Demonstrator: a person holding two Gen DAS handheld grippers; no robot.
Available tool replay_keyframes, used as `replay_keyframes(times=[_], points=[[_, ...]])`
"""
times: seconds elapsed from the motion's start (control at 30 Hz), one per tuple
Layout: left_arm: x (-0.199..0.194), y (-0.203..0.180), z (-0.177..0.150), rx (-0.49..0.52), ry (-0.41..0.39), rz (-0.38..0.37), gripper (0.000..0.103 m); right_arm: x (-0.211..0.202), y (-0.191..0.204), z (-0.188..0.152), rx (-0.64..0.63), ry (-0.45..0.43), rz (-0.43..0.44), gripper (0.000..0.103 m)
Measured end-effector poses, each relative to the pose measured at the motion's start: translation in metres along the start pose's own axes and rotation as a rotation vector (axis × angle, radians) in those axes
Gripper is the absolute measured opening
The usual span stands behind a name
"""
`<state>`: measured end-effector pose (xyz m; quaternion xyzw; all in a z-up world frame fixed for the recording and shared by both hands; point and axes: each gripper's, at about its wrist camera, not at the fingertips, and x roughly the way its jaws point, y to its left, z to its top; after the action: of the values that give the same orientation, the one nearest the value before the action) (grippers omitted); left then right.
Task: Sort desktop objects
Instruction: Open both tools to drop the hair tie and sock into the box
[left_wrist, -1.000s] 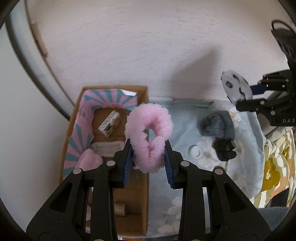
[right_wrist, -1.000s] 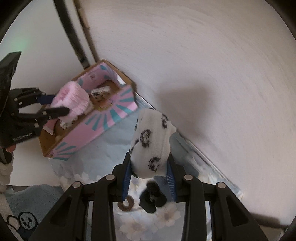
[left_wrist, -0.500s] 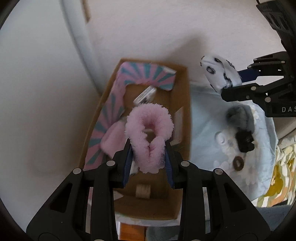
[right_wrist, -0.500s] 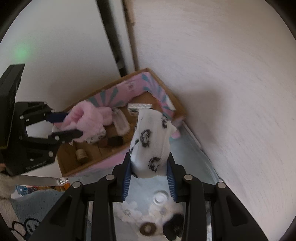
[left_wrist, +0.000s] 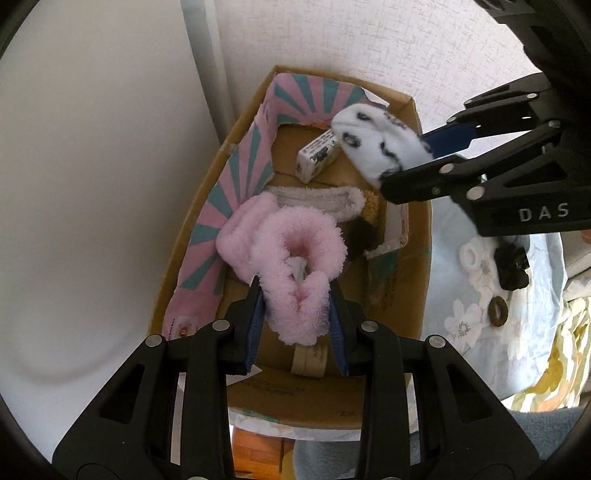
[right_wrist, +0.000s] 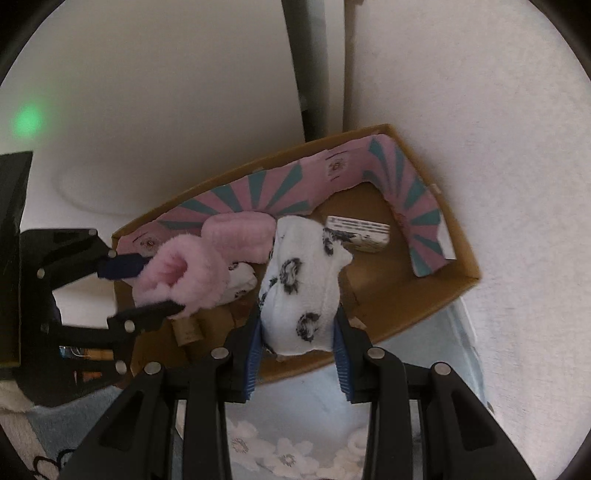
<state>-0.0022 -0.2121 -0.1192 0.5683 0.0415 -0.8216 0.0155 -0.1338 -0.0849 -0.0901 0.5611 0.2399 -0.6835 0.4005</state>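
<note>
The step in hand is the drop: both grippers hang over the open cardboard box (left_wrist: 406, 236). The left gripper (left_wrist: 297, 314) is clamped on a fluffy pink sock (left_wrist: 299, 258), and the right gripper (right_wrist: 299, 336) is clamped on a white sock with black flowers (right_wrist: 303, 288). The next move, I think, is to part the jaws so each sock falls inside the box. In the box already lie another pink sock (left_wrist: 240, 229), a white fuzzy sock (left_wrist: 317, 197) and a small printed carton (left_wrist: 317, 155). Outside, on the light blue floral cloth (left_wrist: 461, 317), a brown ring (left_wrist: 498, 312) and a black clip (left_wrist: 511, 266) wait. The two grippers are near each other and could collide.
</note>
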Motion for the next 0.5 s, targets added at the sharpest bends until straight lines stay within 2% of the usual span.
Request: replay_keyframes(times=[0.13, 0.2, 0.23, 0.27, 0.3, 0.33, 0.4, 0.47, 0.5], points=[[-0.001, -0.001, 0.002, 0.013, -0.002, -0.010, 0.029, 0.007, 0.002, 0.004, -0.006, 0.016, 0.007, 0.032], [-0.003, -0.003, 0.004, 0.023, -0.020, -0.022, 0.041, 0.009, 0.002, 0.005, -0.009, 0.024, 0.021, 0.033], [-0.003, -0.003, 0.004, 0.021, -0.018, -0.028, 0.069, 0.010, 0.003, 0.006, -0.016, 0.028, 0.031, 0.036], [-0.003, -0.003, 0.004, 0.011, -0.014, -0.031, 0.103, 0.011, 0.004, 0.007, -0.024, 0.026, 0.034, 0.040], [-0.005, -0.003, 0.004, -0.001, -0.031, -0.029, 0.102, 0.012, 0.005, 0.007, -0.029, 0.019, 0.031, 0.048], [-0.009, -0.002, 0.003, -0.006, -0.058, -0.035, 0.103, 0.012, 0.006, 0.007, -0.030, 0.010, 0.020, 0.062], [-0.012, -0.002, 0.001, -0.005, -0.073, -0.044, 0.103, 0.013, 0.004, 0.007, -0.023, 0.009, 0.019, 0.082], [-0.012, -0.003, 0.001, 0.012, -0.077, -0.023, 0.103, 0.014, 0.001, 0.006, -0.001, -0.002, 0.036, 0.085], [-0.011, -0.003, 0.001, 0.019, -0.074, -0.015, 0.103, 0.015, -0.002, 0.007, 0.012, -0.008, 0.043, 0.092]])
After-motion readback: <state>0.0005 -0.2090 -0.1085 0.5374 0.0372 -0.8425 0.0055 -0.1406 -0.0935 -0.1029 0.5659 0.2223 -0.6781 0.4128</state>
